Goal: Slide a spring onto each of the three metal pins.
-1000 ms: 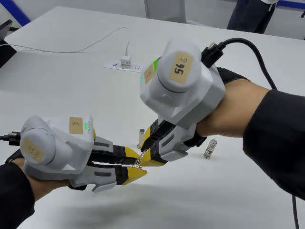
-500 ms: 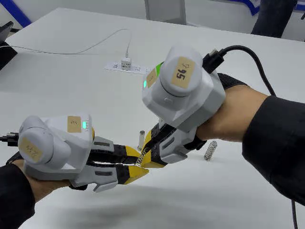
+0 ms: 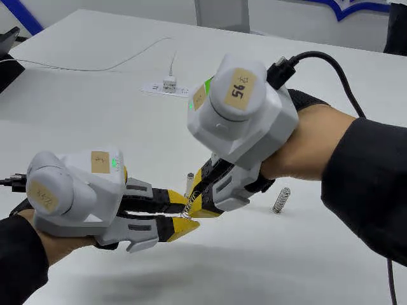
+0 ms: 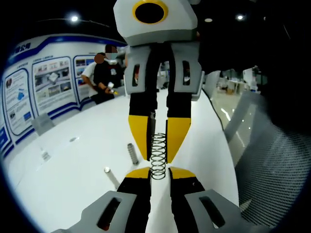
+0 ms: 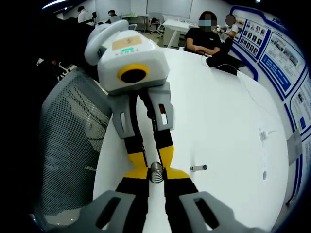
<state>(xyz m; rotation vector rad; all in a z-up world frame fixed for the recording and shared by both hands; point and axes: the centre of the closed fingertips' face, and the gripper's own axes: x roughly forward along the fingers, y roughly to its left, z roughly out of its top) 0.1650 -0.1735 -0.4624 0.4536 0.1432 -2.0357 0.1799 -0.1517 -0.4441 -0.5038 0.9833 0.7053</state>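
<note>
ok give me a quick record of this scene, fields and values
left claw: closed on one end of the held spring
right claw: closed on the other end
loose spring: lying on the table, to the right of both claws
upright pin: standing just behind the claws
lying pin: on its side on the table

Bright, even overhead light; soft grey shadows on the smooth white counter [image 3: 76,127]. Gripper views bend at their edges; small round ceiling lamps [image 4: 74,18] glare.
</note>
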